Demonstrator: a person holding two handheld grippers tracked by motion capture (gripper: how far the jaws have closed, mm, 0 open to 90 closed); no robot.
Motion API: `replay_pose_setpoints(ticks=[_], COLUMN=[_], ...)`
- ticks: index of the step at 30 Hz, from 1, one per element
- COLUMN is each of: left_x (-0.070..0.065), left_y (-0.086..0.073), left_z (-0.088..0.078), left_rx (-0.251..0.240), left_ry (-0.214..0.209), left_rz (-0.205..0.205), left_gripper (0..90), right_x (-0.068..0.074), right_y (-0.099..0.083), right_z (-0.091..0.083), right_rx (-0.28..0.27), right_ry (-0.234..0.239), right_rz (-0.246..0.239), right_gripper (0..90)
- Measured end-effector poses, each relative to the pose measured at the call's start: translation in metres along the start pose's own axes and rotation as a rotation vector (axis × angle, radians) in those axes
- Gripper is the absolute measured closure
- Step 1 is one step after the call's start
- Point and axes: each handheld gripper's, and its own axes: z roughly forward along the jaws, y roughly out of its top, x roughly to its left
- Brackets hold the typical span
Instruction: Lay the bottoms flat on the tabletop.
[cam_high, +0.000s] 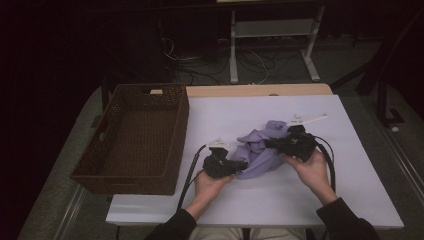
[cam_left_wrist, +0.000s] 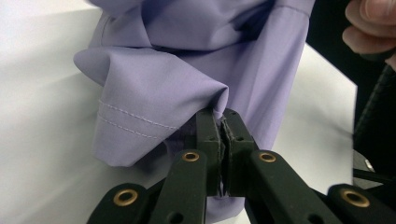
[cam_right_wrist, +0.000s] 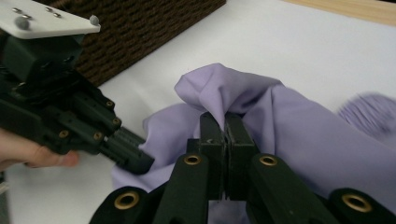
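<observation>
Crumpled lilac cloth (cam_high: 260, 150) with stitched hem on smooth white table (cam_high: 350, 200); left gripper (cam_left_wrist: 222, 122) and right gripper (cam_right_wrist: 224, 122) each pinch a fold; woven brown basket (cam_high: 135, 135) alongside.

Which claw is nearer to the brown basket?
Left. The left claw grips the purple cloth just right of the basket; the right claw grips it farther right.

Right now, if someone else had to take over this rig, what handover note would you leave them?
Left tool: shut on a fold of the lilac garment, near its hemmed edge.
Right tool: shut on another fold of the same garment.
Garment: bunched on the white table, pinched from both sides.
Wicker basket: to the left of the cloth, nothing visible inside.
Done: both grips taken.
Left: probably spreading or folding it, and perhaps moving it to the basket.
</observation>
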Motion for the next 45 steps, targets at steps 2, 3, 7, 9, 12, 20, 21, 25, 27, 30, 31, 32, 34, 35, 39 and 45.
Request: replay_pose_setpoints(ticks=[2,3,7,9,12,20,21,25,27,30,31,32,34,35,39,45], left_x=[-0.004,-0.006,-0.016,-0.020,-0.027,-0.039,-0.039,-0.045,-0.047,-0.049,-0.049,-0.050,-0.052,-0.053,-0.056,-0.055], left_y=[0.000,0.000,-0.002,-0.003,-0.006,-0.016,-0.017,-0.026,-0.030,-0.034,-0.035,-0.036,-0.038,-0.039,-0.041,-0.041], left_z=[0.002,0.003,0.010,0.014,0.020,0.033,0.034,0.036,0.035,0.033,0.032,0.032,0.031,0.031,0.033,0.033], left_rx=[0.003,0.005,0.030,0.050,0.080,0.163,0.172,0.199,0.204,0.209,0.213,0.217,0.227,0.234,0.246,0.241], left_ry=[-0.017,-0.023,-0.056,-0.071,-0.084,-0.100,-0.102,-0.107,-0.110,-0.116,-0.118,-0.118,-0.123,-0.123,-0.129,-0.133], left_rz=[0.008,0.010,0.035,0.050,0.073,0.110,0.112,0.115,0.111,0.109,0.113,0.115,0.121,0.130,0.141,0.142], left_gripper=[87.6,87.6,87.6,87.6,87.5,87.3,87.3,87.4,87.5,87.5,87.6,87.6,87.6,87.6,87.6,87.6], right_x=[-0.002,-0.003,-0.007,-0.010,-0.012,-0.007,-0.007,-0.007,-0.002,0.001,0.003,0.004,0.009,0.011,0.027,0.036], right_y=[-0.010,-0.016,-0.042,-0.054,-0.069,-0.103,-0.107,-0.115,-0.116,-0.116,-0.117,-0.117,-0.115,-0.113,-0.098,-0.062], right_z=[-0.011,-0.016,-0.034,-0.042,-0.048,-0.052,-0.052,-0.050,-0.049,-0.049,-0.049,-0.049,-0.053,-0.055,-0.068,-0.049], right_rx=[-0.005,-0.002,0.021,0.033,0.064,0.205,0.228,0.270,0.289,0.304,0.307,0.308,0.302,0.301,0.257,0.199], right_ry=[0.007,0.009,0.021,0.029,0.027,0.015,0.016,0.015,0.020,0.024,0.025,0.034,0.044,0.046,0.017,-0.017], right_rz=[0.044,0.052,0.129,0.170,0.192,0.204,0.214,0.232,0.207,0.197,0.189,0.183,0.166,0.158,0.094,0.023], right_gripper=[87.3,87.4,87.3,87.3,87.3,87.3,87.3,87.3,87.3,87.2,86.9,85.7,78.5,74.7,58.9,44.2])
